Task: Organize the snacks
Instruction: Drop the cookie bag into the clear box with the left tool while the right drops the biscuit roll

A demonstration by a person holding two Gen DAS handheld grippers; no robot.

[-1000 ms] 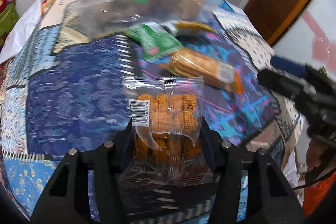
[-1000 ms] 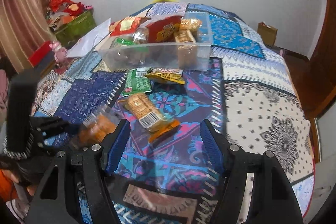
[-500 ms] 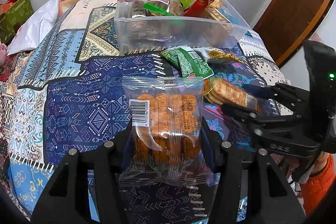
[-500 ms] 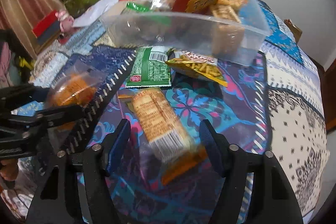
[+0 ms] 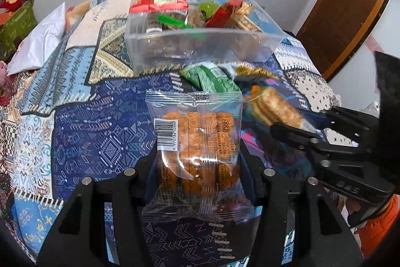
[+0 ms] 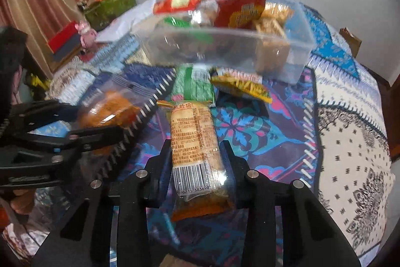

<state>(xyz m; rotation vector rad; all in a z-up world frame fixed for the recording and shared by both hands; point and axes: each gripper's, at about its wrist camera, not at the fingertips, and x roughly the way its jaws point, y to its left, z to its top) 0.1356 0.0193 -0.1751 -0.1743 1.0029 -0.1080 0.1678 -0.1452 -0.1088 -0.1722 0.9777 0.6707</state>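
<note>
Left wrist view, left gripper: clamped on a clear plastic packet of orange biscuits, barcode at its left side, held upright above the bed.
Left wrist view, bed: a blue patchwork quilt covers it; a clear rectangular plastic bin stands farther back, already holding a red-topped packet, a green item and stacked crackers.
Left wrist view, loose snacks: a green foil packet and a yellow snack bag lie just in front of the bin.
Left wrist view, right gripper: enters from the right, its black fingers closed around a long clear sleeve of round tan crackers.

Right wrist view, right gripper: its jaws have just been closing and now pinch the cracker sleeve between them, barcode end nearest the camera.
Right wrist view, left gripper: at left, carrying the biscuit packet, blurred.
Right wrist view, bin: beyond, with the green packet and yellow bag on the quilt before it.
</note>
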